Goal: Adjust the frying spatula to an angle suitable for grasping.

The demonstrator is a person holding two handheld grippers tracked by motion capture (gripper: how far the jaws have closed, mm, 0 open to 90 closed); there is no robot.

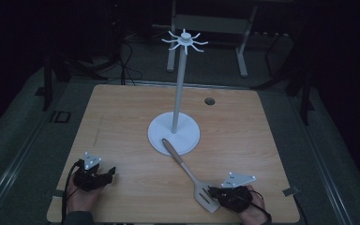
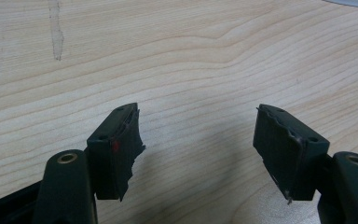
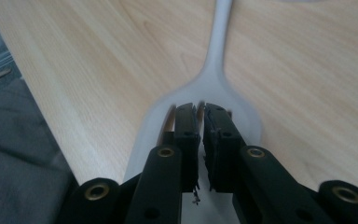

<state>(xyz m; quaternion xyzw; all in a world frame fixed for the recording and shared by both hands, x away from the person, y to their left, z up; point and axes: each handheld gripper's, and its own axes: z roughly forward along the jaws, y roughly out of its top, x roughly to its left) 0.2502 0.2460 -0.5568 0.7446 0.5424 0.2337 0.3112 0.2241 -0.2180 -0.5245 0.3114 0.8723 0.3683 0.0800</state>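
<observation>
High view: light wooden bench (image 1: 122, 122), with a white utensil stand (image 1: 177, 93) at its middle, a round base and tall pole topped by a ring of hooks, all bare. A slotted spatula with a pale blade and brownish handle (image 1: 187, 171) lies flat on the bench; its handle tip rests on the near edge of the stand's base, and the blade points to the near right. The right tongs (image 1: 214, 193) sit at the blade. The left tongs (image 1: 110, 174) rest near left, well apart from the spatula.

Left gripper view: left tongs (image 2: 198, 140) stand wide apart over bare wood, nothing between them.

Right gripper view: right tongs (image 3: 201, 122) are almost together, a thin gap between the pads, over the spatula's blade (image 3: 209, 88). Whether they pinch the blade's near edge I cannot tell; the picture is blurred.

Judgement: early stage. The spatula is not yet lifted or hung; securing the grip, raising it and hooking it on the stand remain.
</observation>
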